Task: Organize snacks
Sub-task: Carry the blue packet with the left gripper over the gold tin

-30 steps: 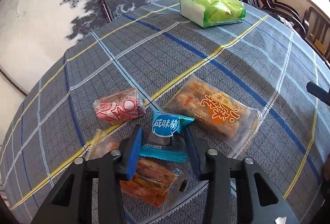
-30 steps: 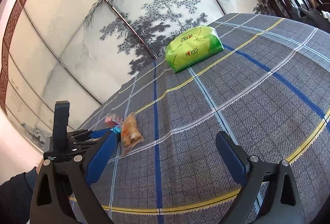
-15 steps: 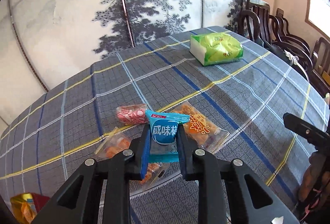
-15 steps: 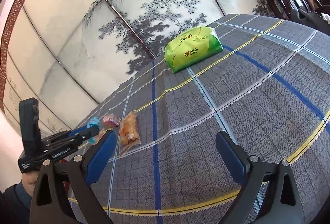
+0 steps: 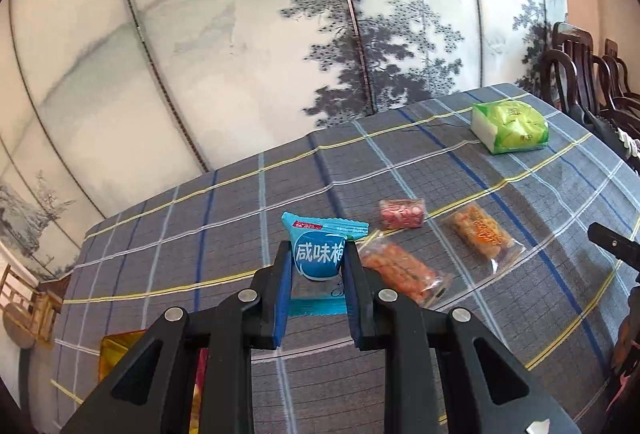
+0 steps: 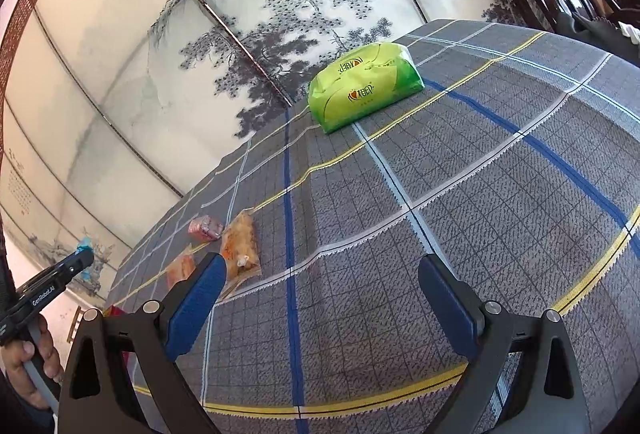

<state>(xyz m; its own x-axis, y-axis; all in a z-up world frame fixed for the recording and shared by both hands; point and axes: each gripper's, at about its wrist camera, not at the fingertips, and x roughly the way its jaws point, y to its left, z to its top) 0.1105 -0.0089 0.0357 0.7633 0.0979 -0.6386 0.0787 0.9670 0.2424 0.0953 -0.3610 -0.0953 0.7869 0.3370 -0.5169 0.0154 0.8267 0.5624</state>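
Observation:
My left gripper [image 5: 316, 254] is shut on a blue snack packet [image 5: 319, 252] with white characters and holds it well above the table. Below on the plaid cloth lie a pink candy packet [image 5: 402, 213], an orange snack bag [image 5: 480, 231] and a clear bag of red-orange snacks [image 5: 402, 271]. My right gripper [image 6: 320, 294] is open and empty, low over the cloth. In the right wrist view the left gripper [image 6: 56, 284] shows at far left, with the pink packet [image 6: 205, 227] and orange bag [image 6: 240, 246] on the table.
A green tissue pack [image 5: 510, 126] [image 6: 362, 86] lies at the far side of the table. A gold and red package [image 5: 116, 354] sits at the near left. Dark wooden chairs [image 5: 592, 74] stand at the right. A painted screen [image 5: 280, 34] stands behind the table.
My left gripper closed on the blue packet and lifted it up and to the left, away from the other snacks. The right gripper has stayed still and open.

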